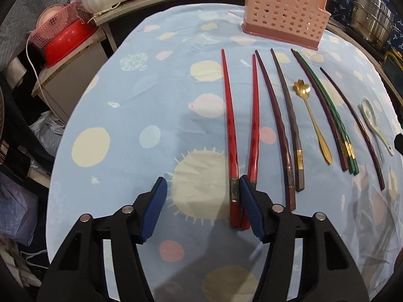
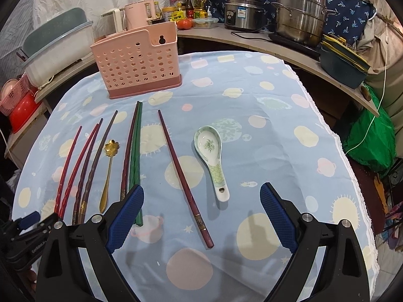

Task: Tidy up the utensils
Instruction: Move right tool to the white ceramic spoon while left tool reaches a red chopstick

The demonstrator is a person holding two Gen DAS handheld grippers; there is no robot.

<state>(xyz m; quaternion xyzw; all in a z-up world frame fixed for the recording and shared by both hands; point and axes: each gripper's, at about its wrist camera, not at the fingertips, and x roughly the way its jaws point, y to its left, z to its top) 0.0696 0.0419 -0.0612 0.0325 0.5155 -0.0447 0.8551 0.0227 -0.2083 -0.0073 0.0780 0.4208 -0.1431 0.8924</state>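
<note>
A pink perforated utensil holder [image 1: 284, 12] [image 2: 138, 63] stands at the far side of the blue spotted tablecloth [image 1: 151, 100]. Utensils lie in a row before it: two red chopsticks [image 1: 228, 115], brown chopsticks [image 1: 289, 115], a gold flower spoon [image 1: 311, 120] [image 2: 108, 173], a green and dark-red bundle [image 1: 335, 120] [image 2: 134, 151], a single dark-red chopstick [image 2: 181, 173] and a ceramic spoon [image 2: 210, 151]. My left gripper [image 1: 202, 180] is open low over the near ends of the red chopsticks; one lies between the jaws beside the right pad [image 1: 252, 209]. My right gripper [image 2: 201, 188] is open above the cloth, holding nothing.
A curved counter [image 2: 277, 45] behind the table carries steel pots [image 2: 299, 10], a rice cooker, a pink kettle and bottles. A red basin [image 1: 68, 42] and pink basket sit on a low stand at the left. The tablecloth's right edge [image 2: 335, 136] drops off near a green bag.
</note>
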